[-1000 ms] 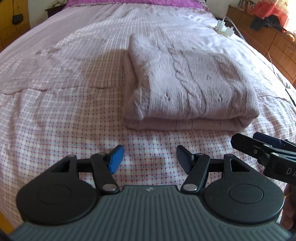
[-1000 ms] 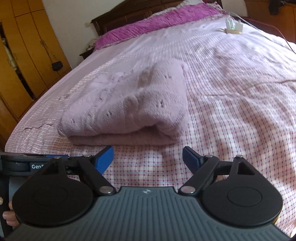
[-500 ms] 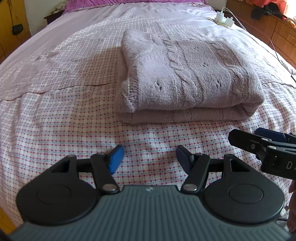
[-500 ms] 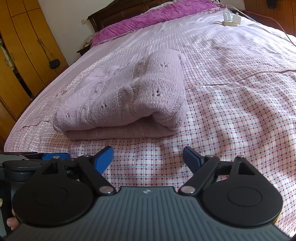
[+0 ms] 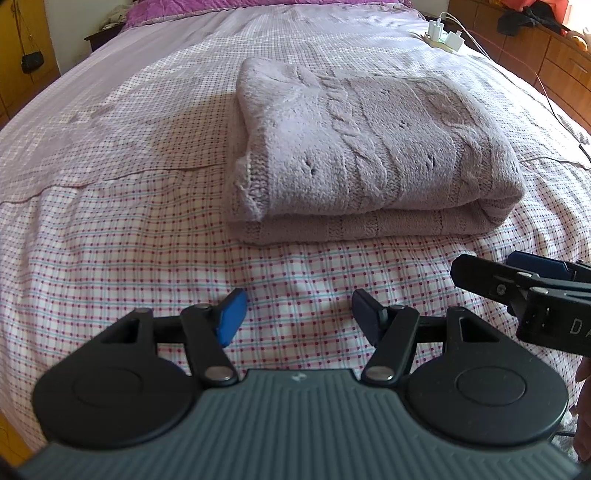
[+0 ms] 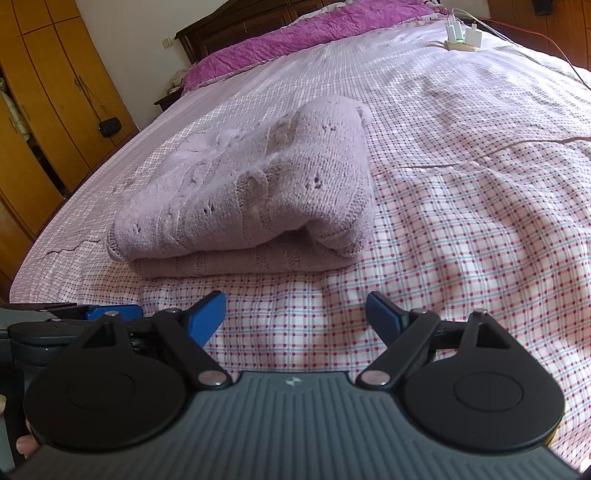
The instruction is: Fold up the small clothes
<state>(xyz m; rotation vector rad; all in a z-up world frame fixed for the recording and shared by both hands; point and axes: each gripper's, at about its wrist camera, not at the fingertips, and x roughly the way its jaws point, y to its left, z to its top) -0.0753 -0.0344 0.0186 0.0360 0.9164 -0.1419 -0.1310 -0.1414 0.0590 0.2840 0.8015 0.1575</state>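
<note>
Sweater (image 5: 373, 155) first: the lilac cable-knit one lies folded into a thick rectangle on the checked bedspread (image 5: 110, 240), its doubled-over edge facing me, and I see the same bundle in my right view (image 6: 251, 192), where the upper layer droops over the lower at the right end. My left gripper (image 5: 299, 314) hangs over the bedspread just short of that near edge, its blue fingertips (image 5: 231, 315) spread wide with nothing between them and nothing touching the knit. My right gripper (image 6: 295, 319) sits the same way, fingers apart, holding nothing, near the sweater's front edge but clear of it. In the left view the right gripper's side pokes in at the right edge, and in the right view the left one shows at the lower left, so I have the two side by side. Farther up the bed I can make out a white power strip with chargers (image 5: 445, 35) and its cables trailing off to the right, a purple pillow (image 6: 295, 40) against the dark headboard, and a yellow-brown wardrobe (image 6: 40, 110) along the left wall.
</note>
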